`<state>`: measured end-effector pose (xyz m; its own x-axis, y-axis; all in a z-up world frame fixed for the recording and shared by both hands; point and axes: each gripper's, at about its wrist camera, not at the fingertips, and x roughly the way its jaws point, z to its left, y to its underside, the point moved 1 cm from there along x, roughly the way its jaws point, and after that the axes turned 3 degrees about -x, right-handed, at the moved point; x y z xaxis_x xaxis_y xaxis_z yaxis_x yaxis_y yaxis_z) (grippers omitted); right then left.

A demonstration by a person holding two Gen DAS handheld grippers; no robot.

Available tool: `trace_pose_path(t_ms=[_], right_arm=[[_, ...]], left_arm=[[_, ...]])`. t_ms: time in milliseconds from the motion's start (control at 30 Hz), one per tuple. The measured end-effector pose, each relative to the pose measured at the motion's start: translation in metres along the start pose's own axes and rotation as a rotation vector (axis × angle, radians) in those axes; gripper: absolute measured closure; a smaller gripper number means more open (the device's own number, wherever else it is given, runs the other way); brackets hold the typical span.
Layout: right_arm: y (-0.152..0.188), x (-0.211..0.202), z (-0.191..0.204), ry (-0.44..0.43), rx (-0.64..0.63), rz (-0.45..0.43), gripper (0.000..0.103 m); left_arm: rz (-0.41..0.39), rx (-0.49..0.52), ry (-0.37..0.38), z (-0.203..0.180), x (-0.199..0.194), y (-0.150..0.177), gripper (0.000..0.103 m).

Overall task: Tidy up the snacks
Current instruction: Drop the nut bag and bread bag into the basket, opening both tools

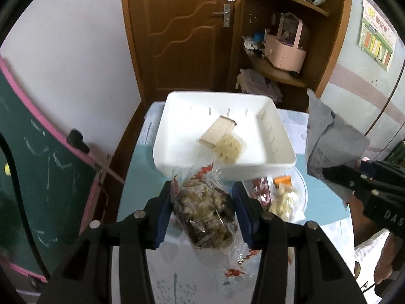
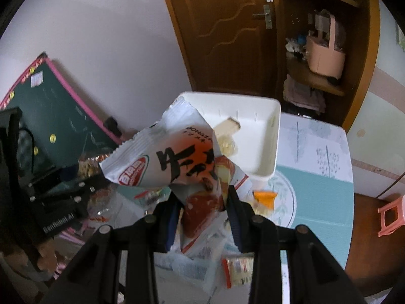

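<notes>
Clear snack bag (image 1: 205,210) btwn L fingers (image 1: 164,215), white bag (image 2: 177,162) btwn R

Left gripper (image 1: 201,211) tilts downward, its blue pads clamped on a clear snack bag (image 1: 205,215), while the right gripper (image 2: 202,214) (likewise angled down) pinches a white packet (image 2: 177,157).

white wall (image 1: 76,50) | wooden door (image 1: 182,25) | corner shelves (image 1: 286,73) | chalkboard (image 2: 63,116)

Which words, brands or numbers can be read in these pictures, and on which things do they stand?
"DAS": right gripper body, cut off at the frame edge.
"GenRobot.AI": left gripper body.
"DONGZE": white snack packet, upside down, partly hidden.
Large black characters and red oval logo on that packet: not readable.
Wall poster: too blurred.
</notes>
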<state>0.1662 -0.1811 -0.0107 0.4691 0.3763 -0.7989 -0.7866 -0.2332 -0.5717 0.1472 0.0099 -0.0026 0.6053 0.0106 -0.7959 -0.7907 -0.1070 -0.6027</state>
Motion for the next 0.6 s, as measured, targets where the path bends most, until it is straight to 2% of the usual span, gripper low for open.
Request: trace_pose_path(t_ms=[167,300,467,600], right_arm=[[-0.046,0.015,-0.015,0.046,0.063,-0.028,0.067],[-0.073,0.046,-0.028,0.067,0.137,-0.006,0.067],[-0.092,0.097,-0.051,0.118,0.258,0.057,0.067],[-0.099,0.12,-0.061,0.171,0.311,0.086,0.067]], left_arm=[[-0.031,0.016,0.016,0.008,0.022,-0.049,0.058],[-0.026,0.032,0.024,0.014,0.051,-0.087,0.057],[0.022,0.058,0.035,0.025,0.105,-0.119,0.057],[0.063,0.071,0.052,0.031,0.138,-0.13,0.057]])
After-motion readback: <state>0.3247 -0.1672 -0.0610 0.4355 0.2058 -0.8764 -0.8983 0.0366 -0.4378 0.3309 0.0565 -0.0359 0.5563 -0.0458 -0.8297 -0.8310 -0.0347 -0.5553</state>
